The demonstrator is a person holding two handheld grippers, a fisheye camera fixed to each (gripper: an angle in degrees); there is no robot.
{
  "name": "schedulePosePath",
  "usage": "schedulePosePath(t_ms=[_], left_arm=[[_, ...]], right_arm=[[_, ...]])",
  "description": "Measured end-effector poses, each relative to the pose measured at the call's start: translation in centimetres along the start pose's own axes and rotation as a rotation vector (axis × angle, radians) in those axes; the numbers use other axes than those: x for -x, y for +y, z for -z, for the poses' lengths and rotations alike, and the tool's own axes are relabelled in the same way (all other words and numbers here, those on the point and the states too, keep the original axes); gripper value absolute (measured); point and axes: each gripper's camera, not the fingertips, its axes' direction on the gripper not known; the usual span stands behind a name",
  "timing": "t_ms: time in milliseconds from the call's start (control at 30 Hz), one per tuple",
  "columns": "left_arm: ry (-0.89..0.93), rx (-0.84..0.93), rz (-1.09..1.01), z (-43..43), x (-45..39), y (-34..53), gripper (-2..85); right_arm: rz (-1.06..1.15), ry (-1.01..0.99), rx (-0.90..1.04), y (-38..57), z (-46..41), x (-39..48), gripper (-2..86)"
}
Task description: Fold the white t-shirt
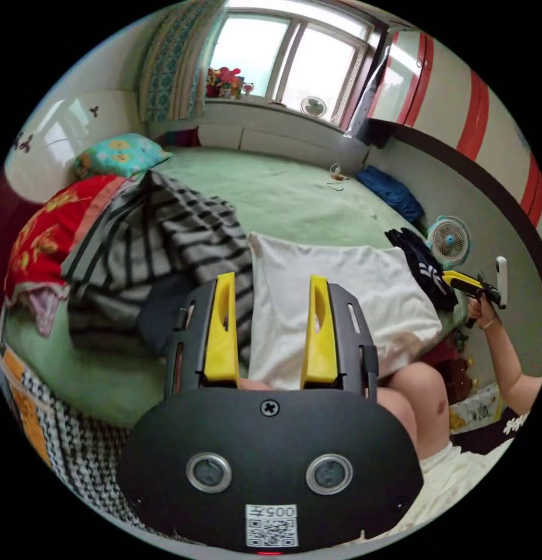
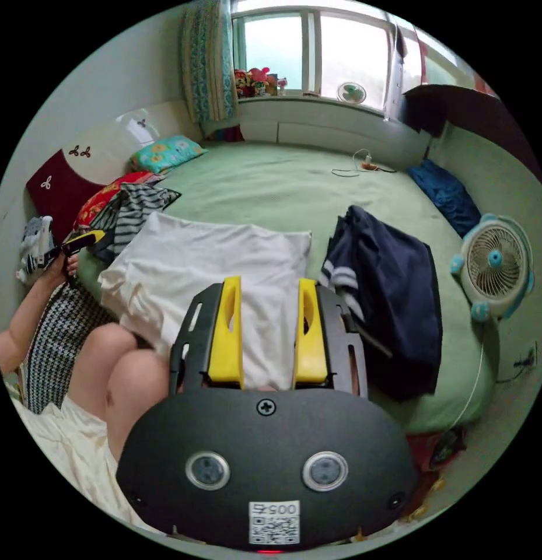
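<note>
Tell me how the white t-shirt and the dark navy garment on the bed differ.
Colour: the white t-shirt is plain white; the navy garment is dark with white stripes at one edge.
Pose: the t-shirt lies flat in a neat rectangle, its near edge draping over the bed edge; the navy garment lies in a loose rumpled heap.
Place: in the right gripper view, the t-shirt lies ahead of the tongs, the navy garment off to one side.
Both rest on the green bedspread.
</note>
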Motion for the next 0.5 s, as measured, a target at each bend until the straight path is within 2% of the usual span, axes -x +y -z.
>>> schedulePosePath(t_ms=[133,300,500], left_arm=[[0.003,0.072,-0.005,-4.7,-0.7,-3.8,17.4],[-0.138,0.240,-0.051,-10.3,-2.4,-5.4,13.4],[-0.239,0.214,-0.226,-10.6,-5.2,-7.0,4.1]], right_arm=[[-0.052,0.081,0.131,-6.0,-6.4,-1.4,12.7],[-0.108,0.126,0.267,-8.3,-11.6,-2.4,10.9],[0.015,0.168,0.150,-8.2,-11.5,-0.3,-0.2]])
